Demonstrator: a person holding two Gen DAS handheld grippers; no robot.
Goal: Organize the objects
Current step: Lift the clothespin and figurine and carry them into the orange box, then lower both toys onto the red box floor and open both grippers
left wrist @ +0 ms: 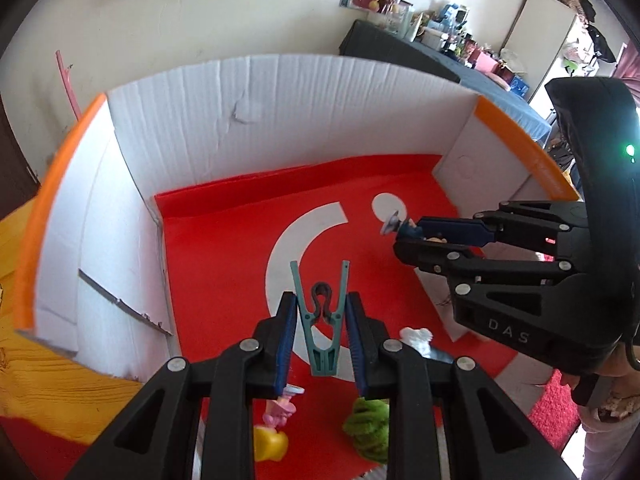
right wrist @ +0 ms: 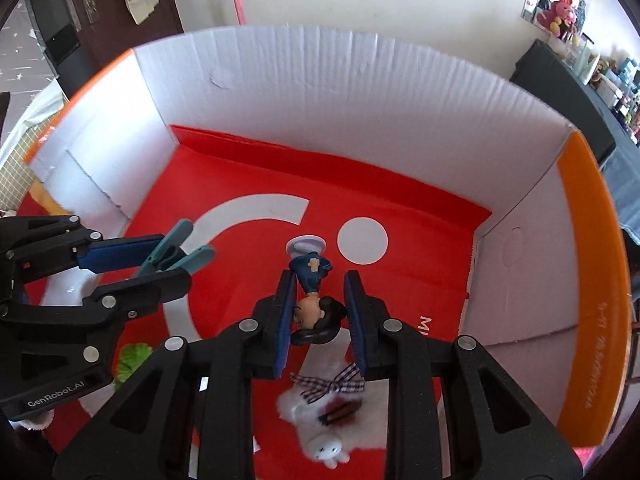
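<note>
The right tool is clamped on a small figurine, gripping its dark-haired head; the blue-clad body and white round base point away from the camera. The left tool (entering from the left edge) holds a teal clothespin between its blue pads. Both hang over a cardboard box with white walls, orange flap edges and a red printed floor. On that floor lie a white plush toy with a checked bow and a green fuzzy item.

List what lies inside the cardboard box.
On the box floor: a white plush bunny, a green fuzzy toy and a pink-and-yellow toy; gripper bodies partly cover all three.
</note>
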